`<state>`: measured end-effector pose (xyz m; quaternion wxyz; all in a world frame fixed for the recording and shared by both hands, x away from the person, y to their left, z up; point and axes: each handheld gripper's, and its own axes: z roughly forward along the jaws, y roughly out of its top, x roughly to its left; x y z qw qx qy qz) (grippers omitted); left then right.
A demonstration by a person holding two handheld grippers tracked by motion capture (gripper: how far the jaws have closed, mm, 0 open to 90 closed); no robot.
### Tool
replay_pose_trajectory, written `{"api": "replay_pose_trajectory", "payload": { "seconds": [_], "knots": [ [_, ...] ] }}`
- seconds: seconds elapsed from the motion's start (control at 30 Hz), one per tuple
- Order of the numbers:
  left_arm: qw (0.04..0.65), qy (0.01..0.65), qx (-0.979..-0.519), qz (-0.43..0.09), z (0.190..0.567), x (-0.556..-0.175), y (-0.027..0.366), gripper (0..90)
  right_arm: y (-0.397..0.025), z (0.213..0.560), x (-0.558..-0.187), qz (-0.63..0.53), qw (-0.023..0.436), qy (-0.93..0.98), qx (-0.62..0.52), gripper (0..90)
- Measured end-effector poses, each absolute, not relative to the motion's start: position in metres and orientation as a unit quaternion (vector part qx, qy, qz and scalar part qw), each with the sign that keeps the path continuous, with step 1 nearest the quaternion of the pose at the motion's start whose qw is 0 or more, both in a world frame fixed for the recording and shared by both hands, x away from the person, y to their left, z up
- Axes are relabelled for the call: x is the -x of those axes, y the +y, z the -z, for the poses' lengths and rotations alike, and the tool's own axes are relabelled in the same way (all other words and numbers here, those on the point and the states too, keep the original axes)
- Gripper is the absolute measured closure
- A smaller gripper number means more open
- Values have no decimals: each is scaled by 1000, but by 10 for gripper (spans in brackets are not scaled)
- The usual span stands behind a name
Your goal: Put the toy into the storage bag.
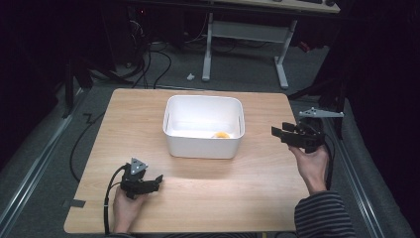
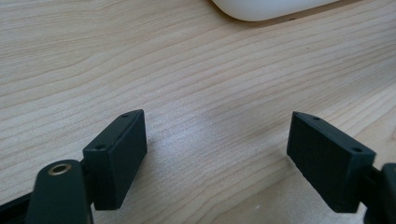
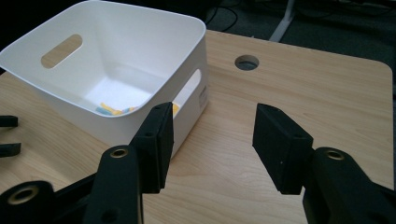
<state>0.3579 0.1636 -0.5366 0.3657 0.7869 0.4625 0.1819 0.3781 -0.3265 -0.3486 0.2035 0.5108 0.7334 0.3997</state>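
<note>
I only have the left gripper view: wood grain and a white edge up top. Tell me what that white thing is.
Observer: It's a white bin with handle cutouts, standing at the table's middle.
Operator: Report what's inside it.
Observer: Small yellow pieces lie on its floor; the right gripper view also shows a bluish bit among them.
Operator: Give me the right gripper's state.
Observer: The right gripper is open and empty, raised beside the bin's right side, fingers apart and pointing toward it.

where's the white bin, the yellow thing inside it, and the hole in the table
white bin (image 1: 200, 148): high view, near outer wall
yellow thing (image 1: 221, 135): high view, its top
table hole (image 3: 246, 62): right gripper view, its centre
</note>
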Motion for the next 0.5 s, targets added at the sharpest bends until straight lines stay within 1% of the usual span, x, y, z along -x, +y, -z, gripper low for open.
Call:
{"api": "replay_pose_trajectory", "payload": {
  "seconds": [0.1,0.5],
  "knots": [
    [361,466,-786,-187,537,-358,163,204,-332,348,-374,-395,209,732,-514,483],
    [362,466,-785,-185,537,-358,163,201,-330,344,-356,-388,227,742,-497,479]
  ]
}}
